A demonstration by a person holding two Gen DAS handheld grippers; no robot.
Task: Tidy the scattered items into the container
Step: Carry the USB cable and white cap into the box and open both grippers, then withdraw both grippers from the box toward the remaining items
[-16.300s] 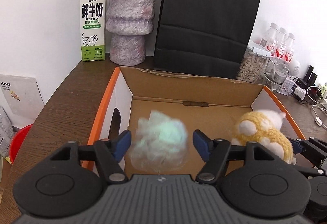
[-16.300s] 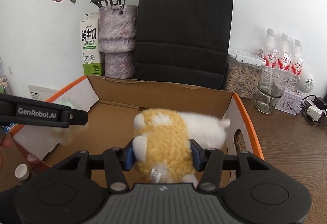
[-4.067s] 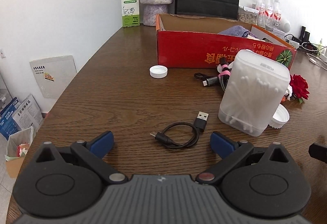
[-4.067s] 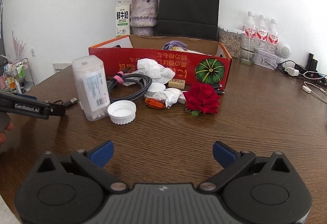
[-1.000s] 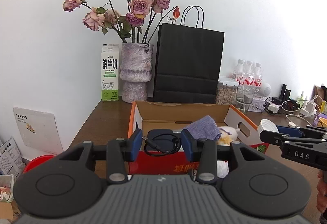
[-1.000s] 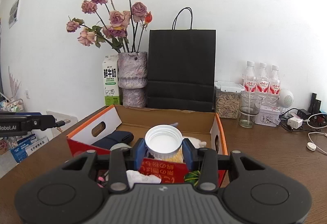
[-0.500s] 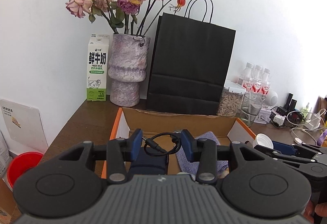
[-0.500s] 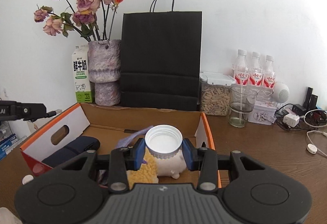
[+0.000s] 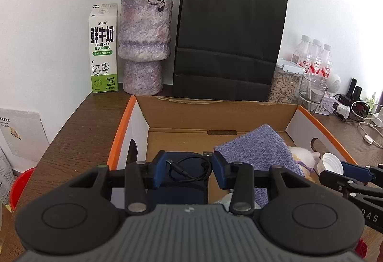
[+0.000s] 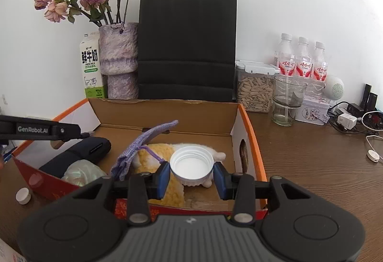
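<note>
My left gripper [image 9: 188, 172] is shut on a coiled black USB cable [image 9: 189, 168] and holds it over the left part of the open cardboard box [image 9: 215, 113], above a dark navy pouch [image 9: 179, 192]. My right gripper [image 10: 191, 174] is shut on a white jar lid [image 10: 191, 164] and holds it over the right part of the box [image 10: 249, 142], above a yellow-and-white plush toy [image 10: 172, 190]. A purple knit pouch [image 9: 256, 152] and a crumpled clear bag [image 10: 81, 173] lie inside the box.
Behind the box stand a milk carton [image 9: 103, 58], a stone vase of dried roses [image 9: 143, 46], a black paper bag [image 9: 227, 41], a seed jar [image 10: 256, 89], a glass [image 10: 287, 101] and water bottles [image 10: 301, 58]. A small white cap [image 10: 23, 195] lies on the table left of the box.
Both grippers have moved forward and lower over the box, each still holding its item. The box interior now fills more of both views.
</note>
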